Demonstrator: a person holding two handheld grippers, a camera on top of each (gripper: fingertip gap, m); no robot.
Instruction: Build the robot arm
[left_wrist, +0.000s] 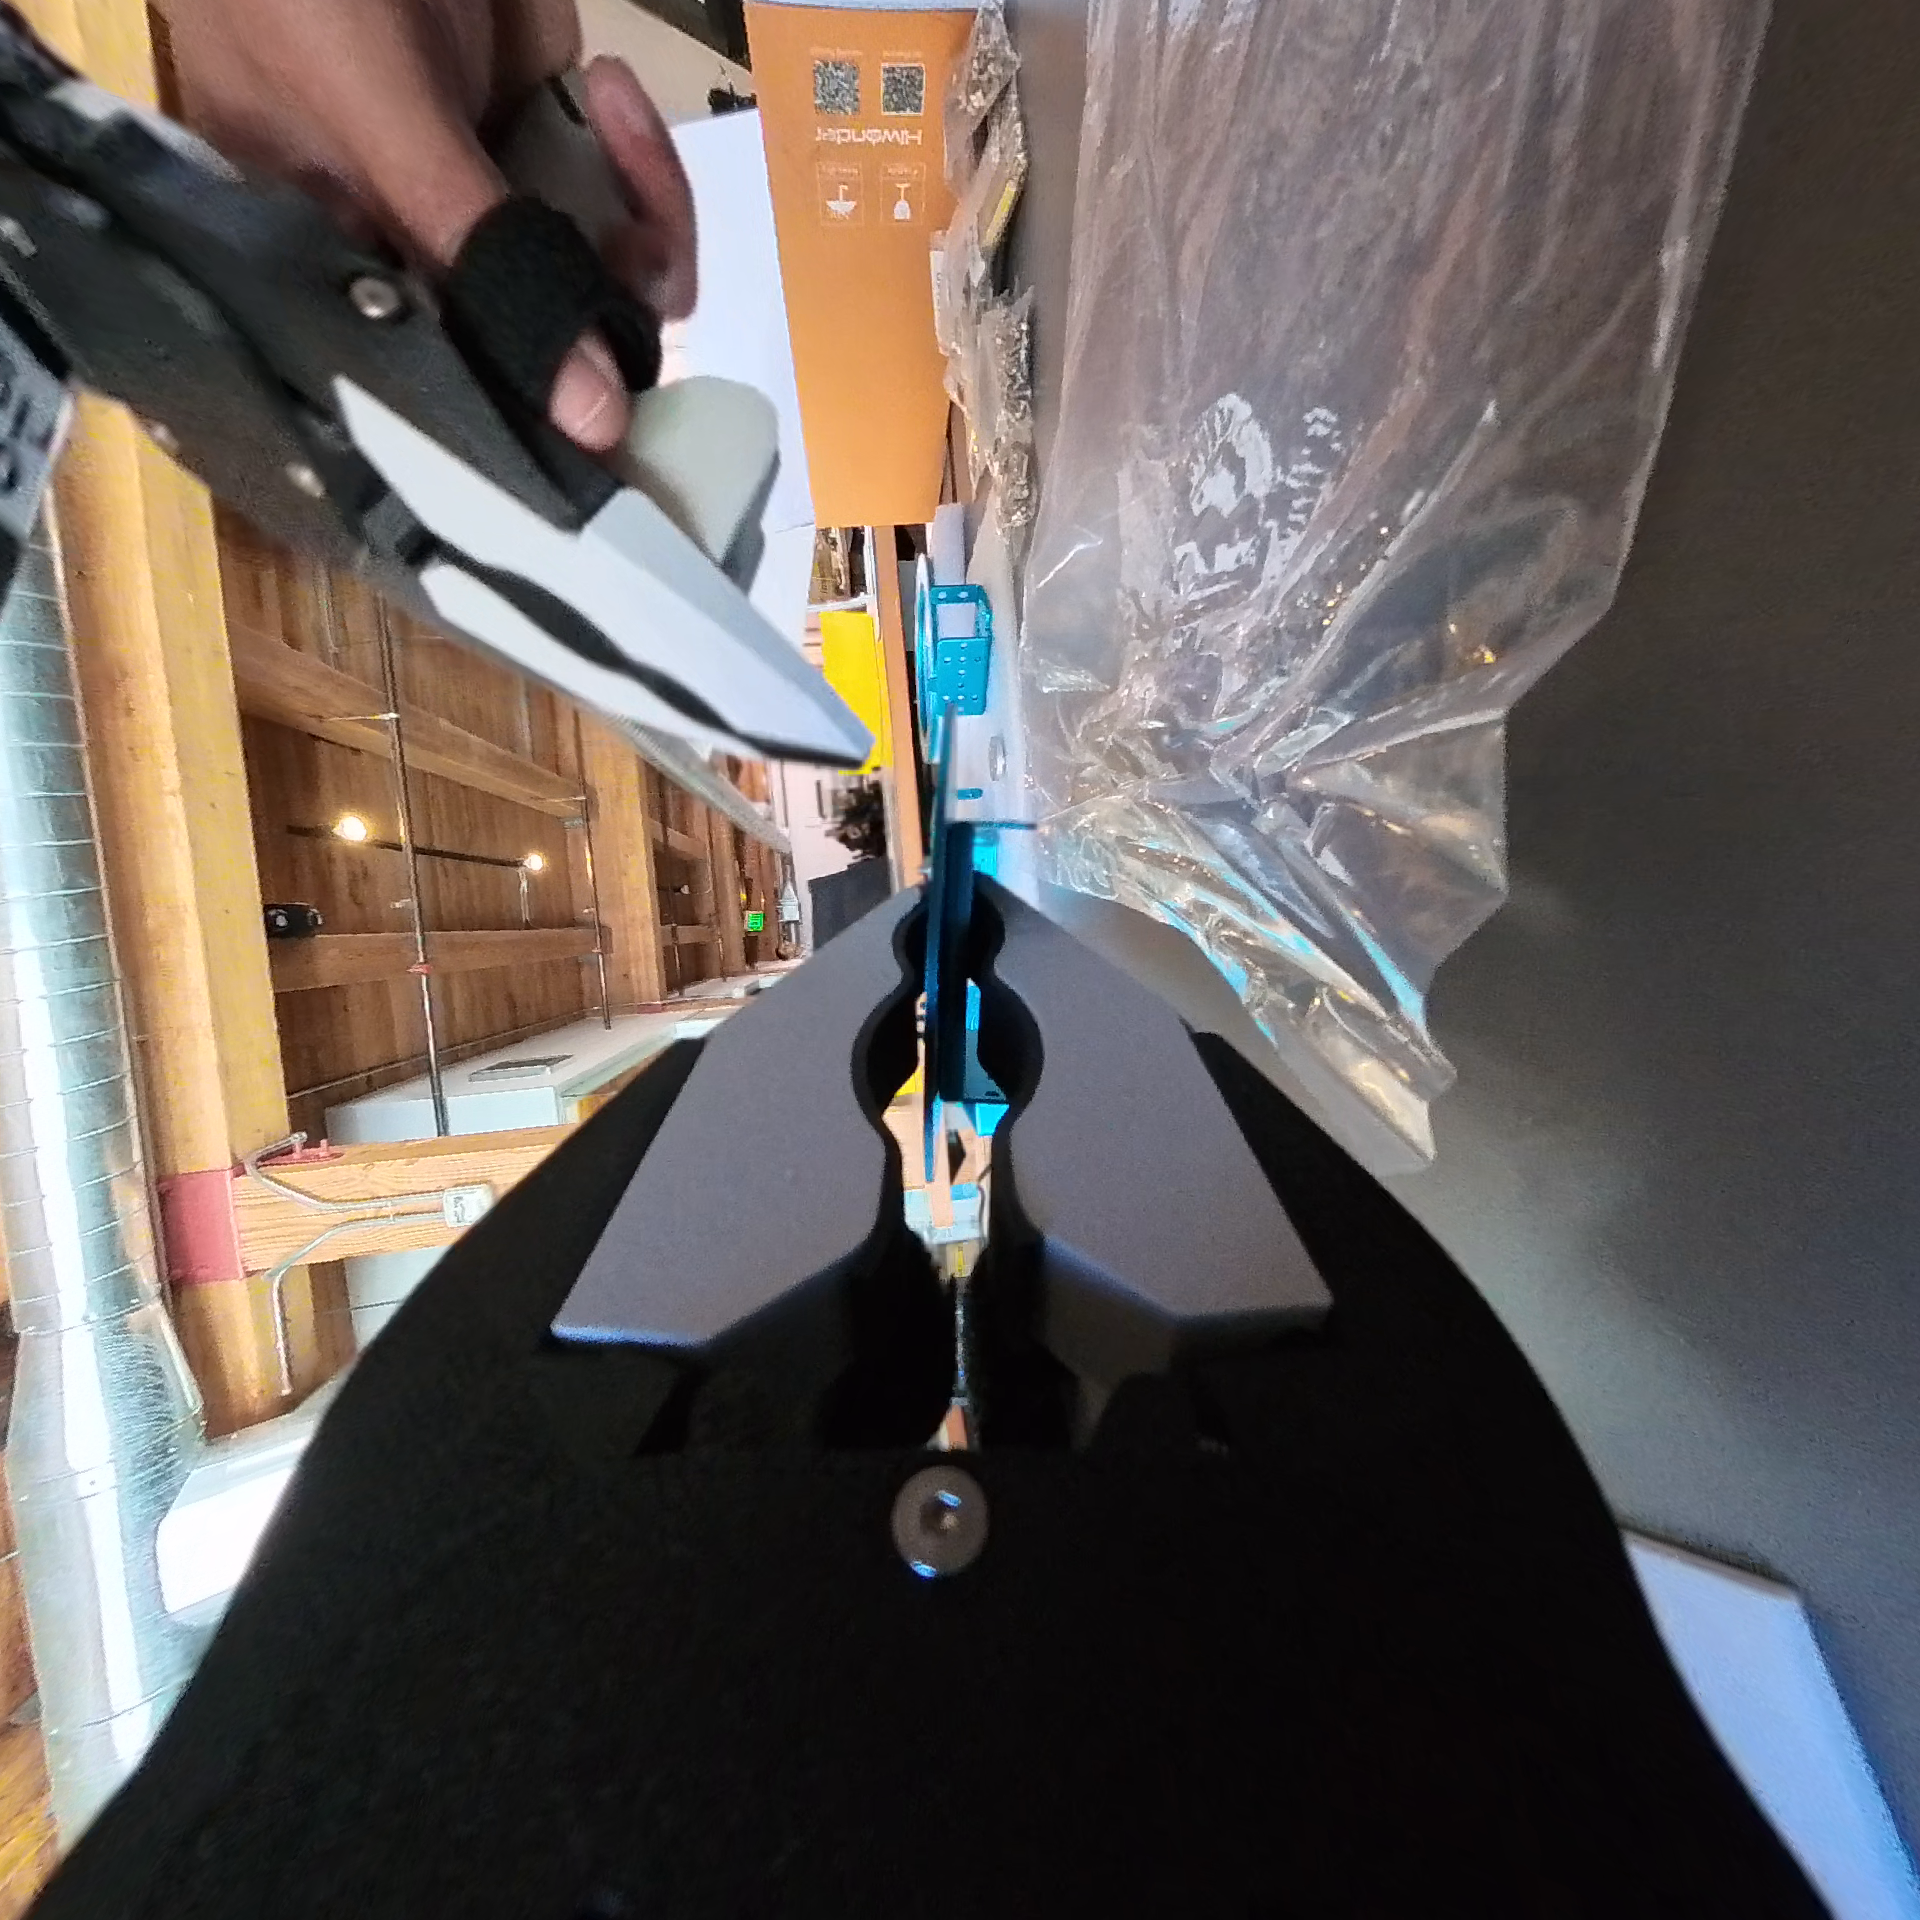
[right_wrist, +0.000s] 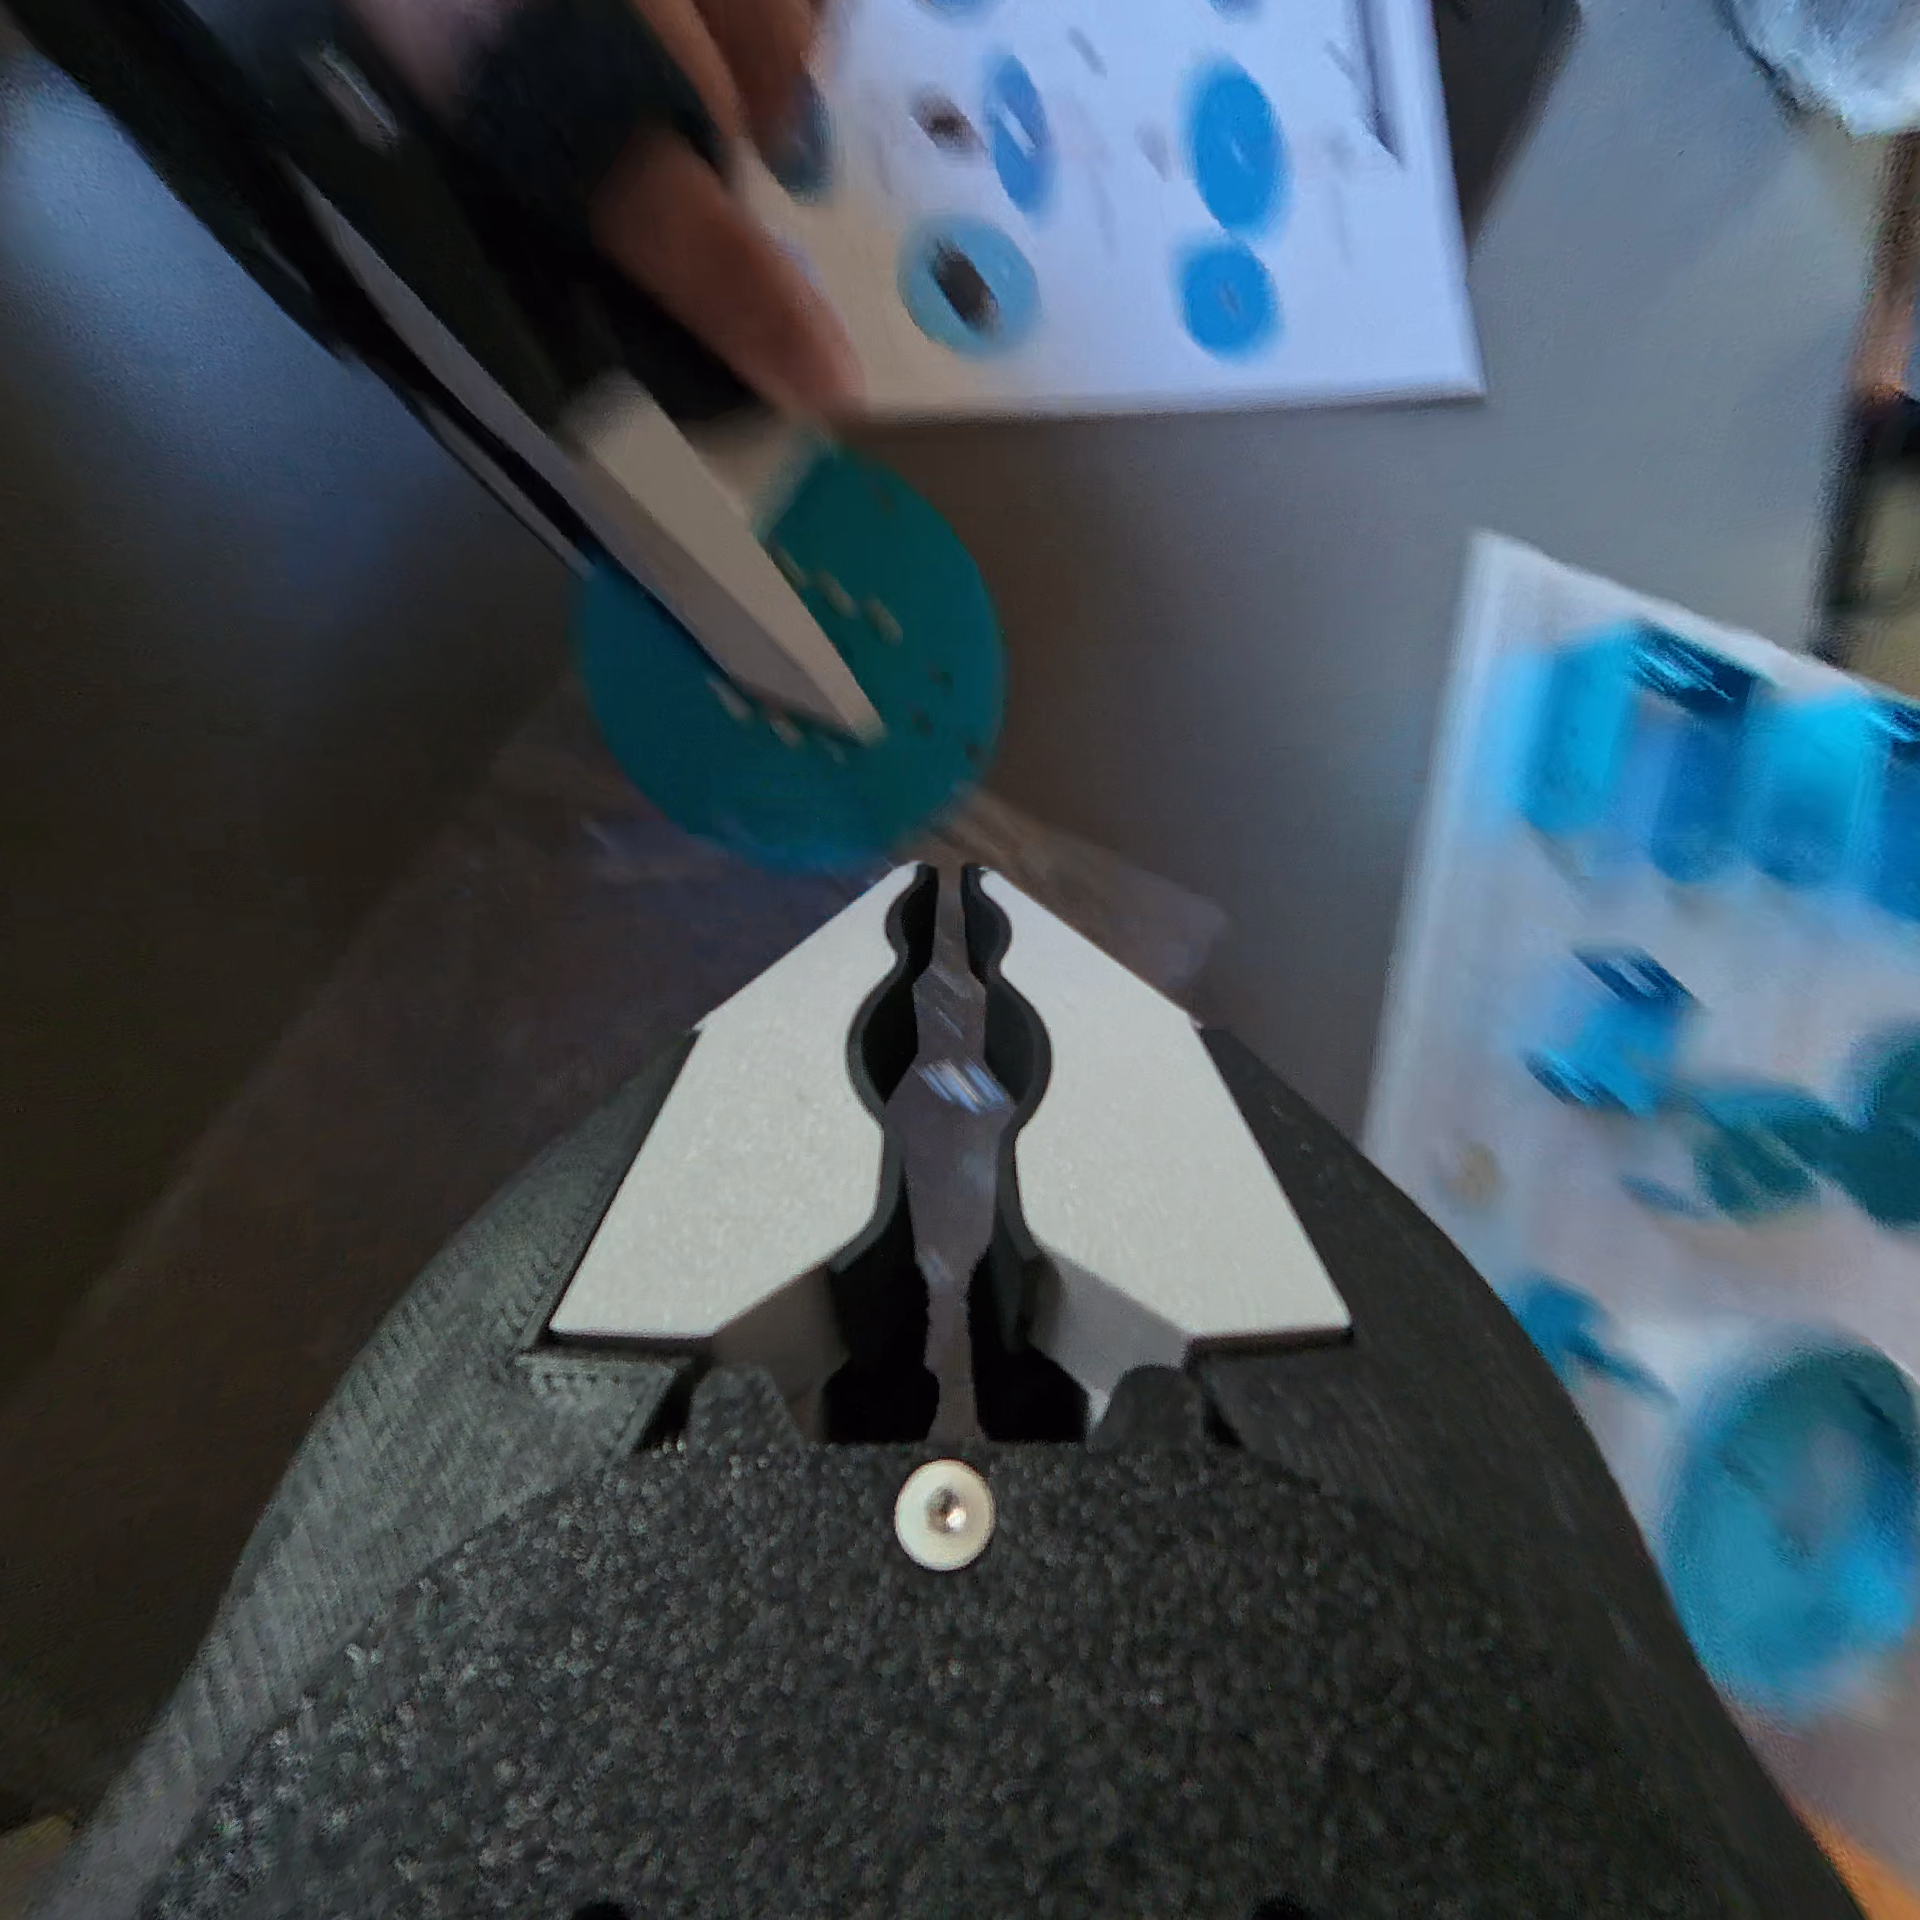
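Observation:
My left gripper (left_wrist: 951, 904) is shut on a thin blue round plate (left_wrist: 948, 987), seen edge-on between its jaws. In the right wrist view the same plate (right_wrist: 831, 748) shows as a teal disc with small holes, held above the grey table (right_wrist: 1195, 644) by the left gripper (right_wrist: 862, 727). My right gripper (right_wrist: 949, 878) has its jaws nearly together with nothing clearly held, its tips just below the disc. It also shows in the left wrist view (left_wrist: 857, 750), held by a hand (left_wrist: 520, 208) at the upper left. The right wrist view is blurred.
A crumpled clear plastic bag (left_wrist: 1299, 520) lies on the table beside the plate. A blue perforated bracket (left_wrist: 956, 644) and an orange box (left_wrist: 862, 312) stand farther off. A white sheet with pictures of blue parts (right_wrist: 1143, 208) and a white tray of blue parts (right_wrist: 1662, 935) lie nearby.

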